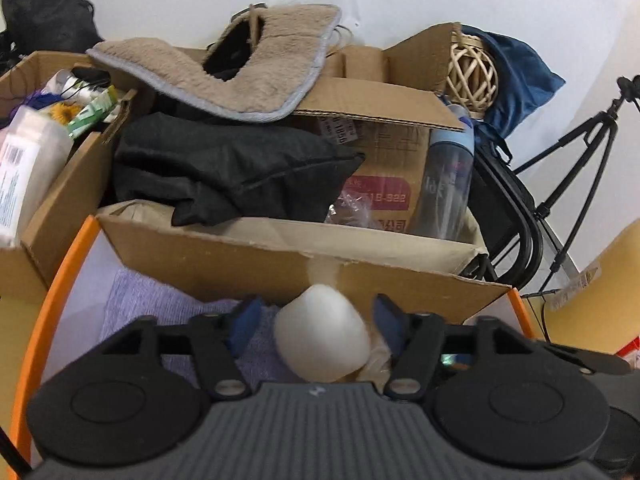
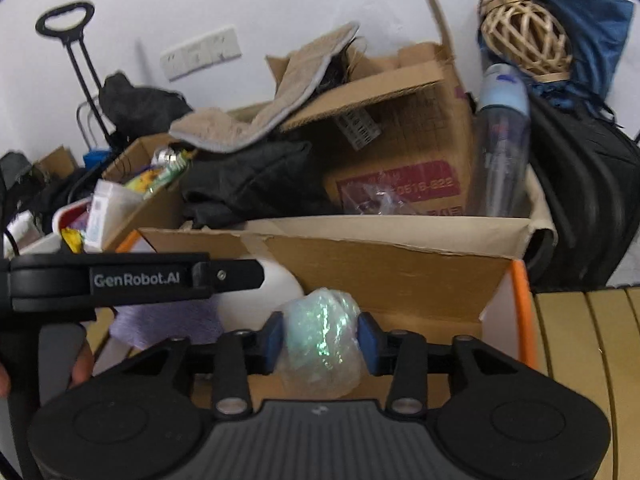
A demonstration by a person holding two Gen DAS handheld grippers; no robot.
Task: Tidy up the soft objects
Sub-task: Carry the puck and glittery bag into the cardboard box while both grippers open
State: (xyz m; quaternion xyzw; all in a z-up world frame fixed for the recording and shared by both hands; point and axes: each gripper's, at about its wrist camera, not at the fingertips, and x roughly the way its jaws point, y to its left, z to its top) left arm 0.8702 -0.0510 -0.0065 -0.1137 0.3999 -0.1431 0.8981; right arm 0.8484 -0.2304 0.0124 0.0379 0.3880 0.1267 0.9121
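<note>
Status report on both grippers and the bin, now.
Left gripper open around white ball. Right gripper shut on iridescent wad. Orange-rimmed bin below. Cardboard box close ahead.

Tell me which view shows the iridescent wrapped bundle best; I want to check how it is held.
The right wrist view: the iridescent bundle sits centred between the blue pads of the right claw, which touch both its sides. The left wrist view does not show it, only a white soft lump in the left claw.

A wooden slatted table [image 2: 588, 344] shows at four o'clock in the right wrist view. On it sits an orange-rimmed bin [image 2: 525, 312], at three o'clock. A cardboard box [image 2: 392, 276] stands just behind the bin, at center.
</note>
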